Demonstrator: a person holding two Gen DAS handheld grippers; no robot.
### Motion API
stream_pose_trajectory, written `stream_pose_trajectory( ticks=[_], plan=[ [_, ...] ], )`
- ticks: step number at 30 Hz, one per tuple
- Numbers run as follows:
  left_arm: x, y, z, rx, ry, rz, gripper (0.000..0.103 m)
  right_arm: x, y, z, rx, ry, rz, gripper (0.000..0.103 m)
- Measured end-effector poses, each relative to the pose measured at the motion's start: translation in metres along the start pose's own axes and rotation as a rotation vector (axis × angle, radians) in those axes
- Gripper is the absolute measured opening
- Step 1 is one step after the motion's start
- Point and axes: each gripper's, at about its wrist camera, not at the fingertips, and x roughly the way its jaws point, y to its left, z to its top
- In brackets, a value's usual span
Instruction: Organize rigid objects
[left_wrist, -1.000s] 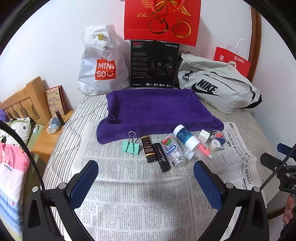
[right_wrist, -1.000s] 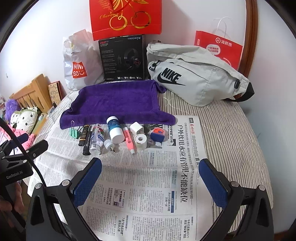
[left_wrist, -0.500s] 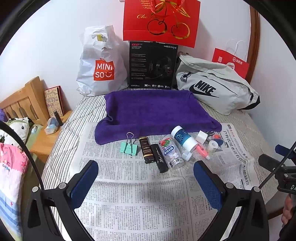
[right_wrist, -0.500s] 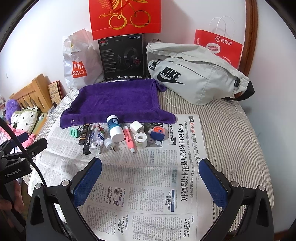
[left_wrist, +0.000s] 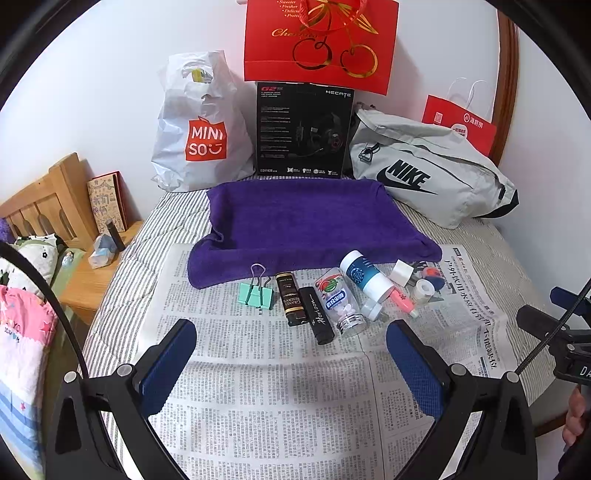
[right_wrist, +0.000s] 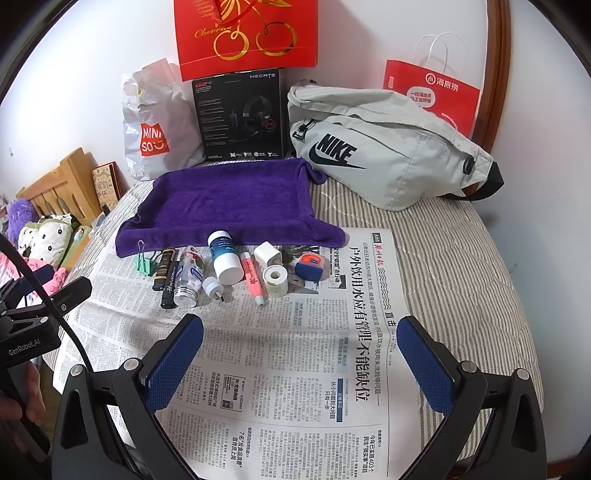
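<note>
Your left tongs (left_wrist: 291, 352) are spread wide, the two blue-padded fingers (left_wrist: 168, 363) well apart with nothing between them, hanging above the bed and pointing forward. Your right tongs (right_wrist: 300, 349) stand the same way, wide apart and empty, level with the left. Each pair shows at the edge of the other's view, off to its side, with part of your right hand (left_wrist: 576, 415) and your left hand (right_wrist: 26, 398) on the handles.
</note>
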Motion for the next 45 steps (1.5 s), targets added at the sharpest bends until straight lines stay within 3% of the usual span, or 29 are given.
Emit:
stream_pose_trajectory(
  ticks=[45],
  plan=[
    [0.012, 0.008, -0.001, 0.017, -0.006, 0.017, 0.103, 0.001, -0.003, 0.000, 0.003, -0.003, 0.020, 0.103]
  ],
)
